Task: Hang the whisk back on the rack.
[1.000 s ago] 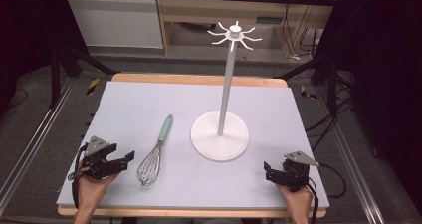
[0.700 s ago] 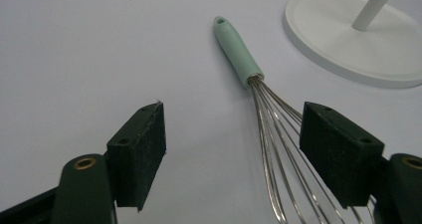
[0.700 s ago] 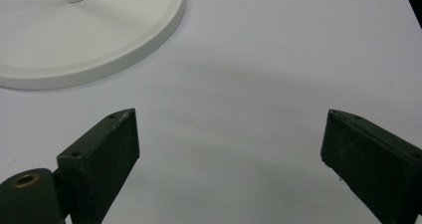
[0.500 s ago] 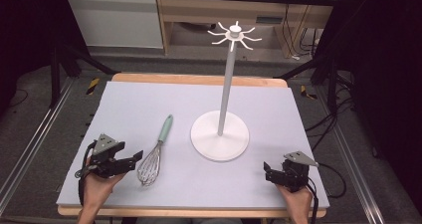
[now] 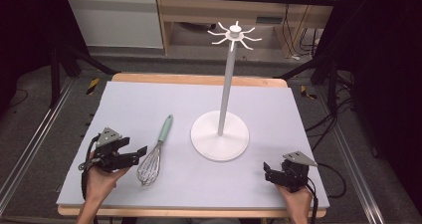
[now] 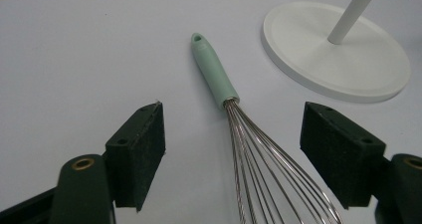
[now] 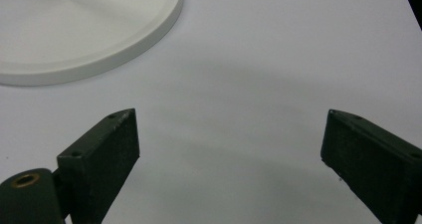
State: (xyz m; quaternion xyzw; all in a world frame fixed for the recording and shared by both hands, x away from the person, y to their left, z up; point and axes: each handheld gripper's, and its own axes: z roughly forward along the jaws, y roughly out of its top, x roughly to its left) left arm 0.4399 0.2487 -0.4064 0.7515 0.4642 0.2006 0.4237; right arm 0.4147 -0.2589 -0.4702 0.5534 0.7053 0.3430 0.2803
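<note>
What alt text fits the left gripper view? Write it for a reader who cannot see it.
The left gripper is open, its black jaws on either side of a whisk lying flat on the white table. Its mint-green handle points away. A white stand sits at upper right.

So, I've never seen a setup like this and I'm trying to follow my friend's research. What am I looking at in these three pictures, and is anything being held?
No robot arm here: a person stands at a table and holds a hand tool with two black jaws in each hand. The high view looks down from above; the left gripper is at its lower left, the right gripper at its lower right. The other two pictures come from small cameras riding on those tools, looking out along the jaws.

On the table lie a whisk with a mint green handle and a white stand, a round base with a tall pole topped by hooks.

Nothing is held. Both sets of jaws stand open. In the left gripper view the whisk's wires lie between the open jaws, so a grab looks likely next.
</note>
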